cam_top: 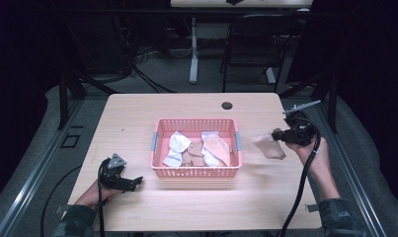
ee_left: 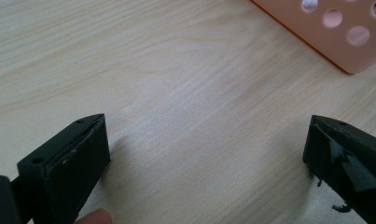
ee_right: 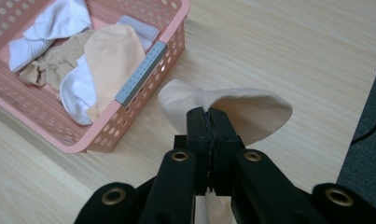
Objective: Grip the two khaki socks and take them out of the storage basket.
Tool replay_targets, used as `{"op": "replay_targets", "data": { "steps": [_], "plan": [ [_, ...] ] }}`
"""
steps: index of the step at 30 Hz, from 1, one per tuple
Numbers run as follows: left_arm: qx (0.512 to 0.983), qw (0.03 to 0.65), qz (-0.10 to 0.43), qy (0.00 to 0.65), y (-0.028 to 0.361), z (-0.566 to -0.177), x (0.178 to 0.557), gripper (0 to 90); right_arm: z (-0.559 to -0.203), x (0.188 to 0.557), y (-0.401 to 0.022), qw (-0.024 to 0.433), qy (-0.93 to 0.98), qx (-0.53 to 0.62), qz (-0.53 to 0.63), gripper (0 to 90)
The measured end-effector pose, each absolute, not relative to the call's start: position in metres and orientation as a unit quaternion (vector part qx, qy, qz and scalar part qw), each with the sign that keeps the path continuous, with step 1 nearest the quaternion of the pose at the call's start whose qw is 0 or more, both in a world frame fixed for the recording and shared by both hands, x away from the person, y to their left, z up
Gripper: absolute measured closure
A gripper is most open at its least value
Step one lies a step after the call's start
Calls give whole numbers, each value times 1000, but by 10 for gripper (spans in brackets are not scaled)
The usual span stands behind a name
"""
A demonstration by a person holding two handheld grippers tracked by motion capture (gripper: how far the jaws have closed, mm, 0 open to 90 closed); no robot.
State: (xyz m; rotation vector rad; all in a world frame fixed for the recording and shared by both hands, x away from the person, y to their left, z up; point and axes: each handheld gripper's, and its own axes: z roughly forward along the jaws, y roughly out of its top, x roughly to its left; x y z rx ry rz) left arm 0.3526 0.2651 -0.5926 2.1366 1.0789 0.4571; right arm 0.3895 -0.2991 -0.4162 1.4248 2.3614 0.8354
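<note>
A pink perforated basket (cam_top: pixel 159 129) stands mid-table and holds several socks, white, tan and peach (cam_top: pixel 216 147). To its right my right gripper (cam_top: pixel 277 136) is shut on a pale peach sock (cam_top: pixel 268 146), held just above the wood. In the right gripper view that gripper (ee_right: pixel 209 116) has its jaws pressed together on the sock (ee_right: pixel 251 109), which folds over them beside the basket's grey handle (ee_right: pixel 141 72). My left gripper (cam_top: pixel 136 181) rests low near the front left of the table, open with nothing between its jaws. The left gripper view has that gripper (ee_left: pixel 206 140) over bare wood, the basket's corner (ee_left: pixel 335 35) ahead.
A round cable hole (cam_top: pixel 227 105) sits near the table's far edge. Behind the table stand a black chair (cam_top: pixel 251 47) and a white table leg (cam_top: pixel 193 49). Dark floor drops off past the table's right edge (ee_right: pixel 367 116). Bare wood lies left of the basket.
</note>
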Motion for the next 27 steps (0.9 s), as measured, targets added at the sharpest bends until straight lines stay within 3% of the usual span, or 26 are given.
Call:
{"op": "replay_targets", "data": {
  "steps": [27],
  "plan": [
    [825,344,176,413,265,-593,353,4,-463,405,-305,74,808,515,277,887]
  ]
}}
